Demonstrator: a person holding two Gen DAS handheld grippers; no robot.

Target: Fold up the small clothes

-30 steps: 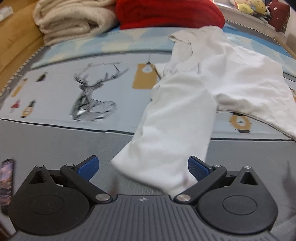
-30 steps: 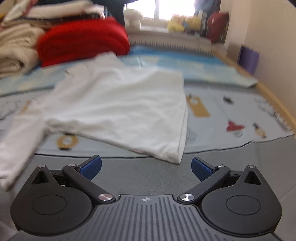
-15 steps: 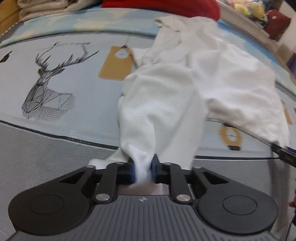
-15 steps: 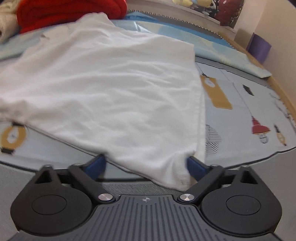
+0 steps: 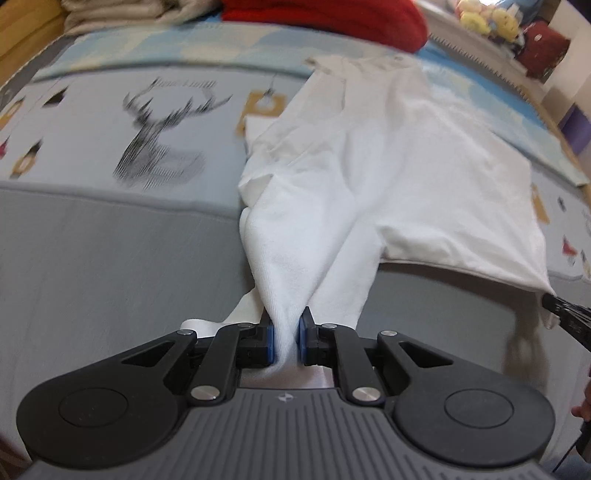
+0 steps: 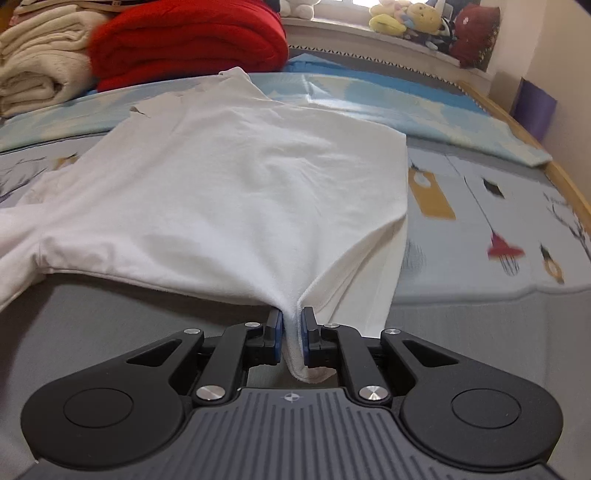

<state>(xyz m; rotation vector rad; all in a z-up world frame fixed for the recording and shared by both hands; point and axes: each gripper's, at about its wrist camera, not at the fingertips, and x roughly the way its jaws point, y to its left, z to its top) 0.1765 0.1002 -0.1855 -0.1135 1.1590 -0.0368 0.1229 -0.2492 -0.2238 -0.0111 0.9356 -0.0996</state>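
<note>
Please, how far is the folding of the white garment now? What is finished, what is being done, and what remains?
Done: both grips look taken. The left gripper pinches a bunched sleeve end of the white cotton long-sleeved shirt. The right gripper is closing on its lower hem corner, the cloth already between the pads.

In hand: the near edge lifts off the grey printed bed cover.

Left: no fold is visible yet; the shirt lies mostly spread.

A T-shirt (image 6: 236, 192) lies spread on a printed mat (image 6: 480, 206), its near edge toward both cameras. The left gripper (image 5: 286, 339) grips its sleeve end, the closing right gripper (image 6: 291, 338) its hem corner. Behind it a folded blanket (image 6: 184, 44) sits right of stacked towels (image 6: 40, 55). Plush toys (image 6: 406, 16) line the ledge beyond.
</note>
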